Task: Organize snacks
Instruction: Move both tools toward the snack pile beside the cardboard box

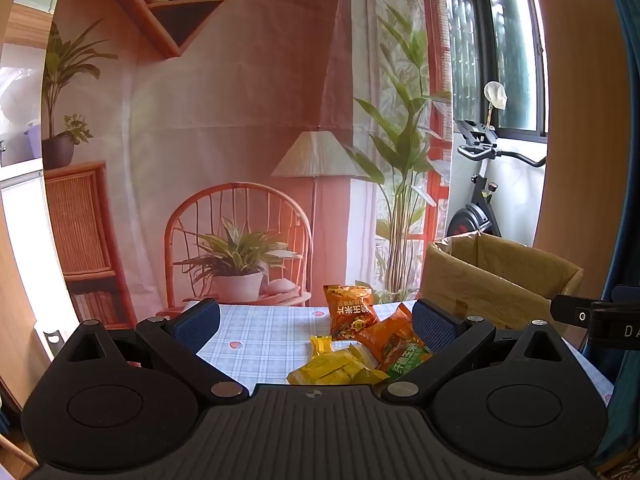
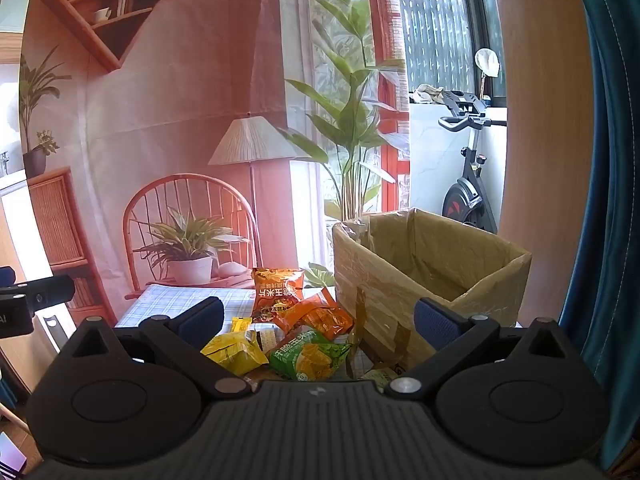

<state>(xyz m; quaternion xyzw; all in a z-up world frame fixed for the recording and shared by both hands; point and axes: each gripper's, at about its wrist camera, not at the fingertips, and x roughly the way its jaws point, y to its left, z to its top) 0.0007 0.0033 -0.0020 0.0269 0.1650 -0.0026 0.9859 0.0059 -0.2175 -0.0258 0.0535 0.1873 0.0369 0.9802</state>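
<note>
A pile of snack packets lies on the checked tablecloth. In the left wrist view I see an orange packet, a second orange packet, yellow packets and a green packet. The right wrist view shows the same orange packet, a yellow packet and the green packet. An open cardboard box stands right of the pile. My left gripper is open and empty above the table, short of the pile. My right gripper is open and empty, above the pile's near side.
A printed backdrop with a chair, lamp and plants hangs behind the table. An exercise bike stands by the window at the back right. A blue curtain hangs at the right. The box also shows in the left wrist view.
</note>
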